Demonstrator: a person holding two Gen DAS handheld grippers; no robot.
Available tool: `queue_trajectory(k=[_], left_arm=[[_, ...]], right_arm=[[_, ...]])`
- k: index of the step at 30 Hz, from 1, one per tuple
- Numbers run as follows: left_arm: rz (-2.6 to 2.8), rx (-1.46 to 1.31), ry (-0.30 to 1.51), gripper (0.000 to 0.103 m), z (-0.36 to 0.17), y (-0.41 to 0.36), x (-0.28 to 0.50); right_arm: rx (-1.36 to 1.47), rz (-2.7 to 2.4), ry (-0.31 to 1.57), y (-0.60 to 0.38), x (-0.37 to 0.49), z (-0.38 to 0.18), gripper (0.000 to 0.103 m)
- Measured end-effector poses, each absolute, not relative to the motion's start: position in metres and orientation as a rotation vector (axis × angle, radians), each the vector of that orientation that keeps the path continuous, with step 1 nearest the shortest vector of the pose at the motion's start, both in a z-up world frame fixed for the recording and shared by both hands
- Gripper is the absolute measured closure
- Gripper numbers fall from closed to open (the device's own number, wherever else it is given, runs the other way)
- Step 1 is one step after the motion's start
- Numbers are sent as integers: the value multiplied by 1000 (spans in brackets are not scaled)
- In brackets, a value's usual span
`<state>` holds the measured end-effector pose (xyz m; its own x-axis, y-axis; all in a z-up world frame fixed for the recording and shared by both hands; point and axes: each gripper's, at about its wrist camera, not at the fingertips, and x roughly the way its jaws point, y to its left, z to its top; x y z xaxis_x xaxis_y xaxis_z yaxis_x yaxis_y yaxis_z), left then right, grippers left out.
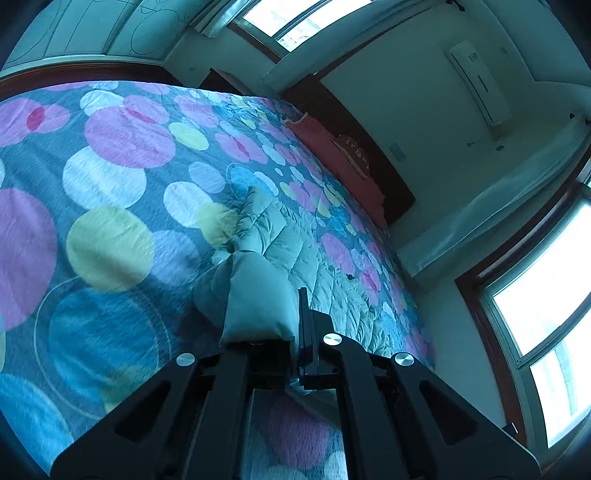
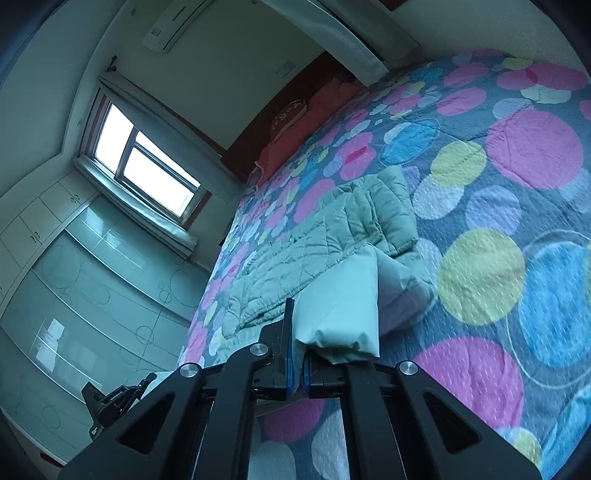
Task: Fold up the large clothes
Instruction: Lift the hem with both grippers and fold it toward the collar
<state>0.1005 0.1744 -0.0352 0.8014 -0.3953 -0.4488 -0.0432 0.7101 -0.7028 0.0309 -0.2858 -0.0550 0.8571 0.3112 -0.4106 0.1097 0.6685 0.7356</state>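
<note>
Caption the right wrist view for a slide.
Right gripper shut on the pale green quilted jacket's edge, above the circle-patterned bedspread.

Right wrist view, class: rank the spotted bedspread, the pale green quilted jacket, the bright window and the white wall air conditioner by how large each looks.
1. Spotted bedspread
2. Pale green quilted jacket
3. Bright window
4. White wall air conditioner

The jacket's near corner swells close to the lens, but it outranks the window regardless.

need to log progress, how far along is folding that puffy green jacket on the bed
Early. Done: both grips taken, the left gripper and right gripper each shut on an edge of the quilted jacket. In hand: that edge raised off the bedspread. Left: every fold; most of it lies spread.
</note>
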Motion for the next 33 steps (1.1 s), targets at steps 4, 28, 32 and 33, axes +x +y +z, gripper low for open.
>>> queue_trajectory(k=[4, 28, 32, 33], left_arm=[[-206, -735, 626, 101, -32, 163, 151], [-54, -471, 747, 101, -89, 89, 417], [-48, -425, 787, 101, -103, 82, 432], [-54, -426, 793, 101, -103, 82, 434]], right_arm=[[840, 115, 545, -291, 80, -53, 100], [803, -54, 746, -339, 347, -134, 100], [786, -63, 778, -339, 354, -144, 98], [779, -60, 778, -339, 354, -143, 96]])
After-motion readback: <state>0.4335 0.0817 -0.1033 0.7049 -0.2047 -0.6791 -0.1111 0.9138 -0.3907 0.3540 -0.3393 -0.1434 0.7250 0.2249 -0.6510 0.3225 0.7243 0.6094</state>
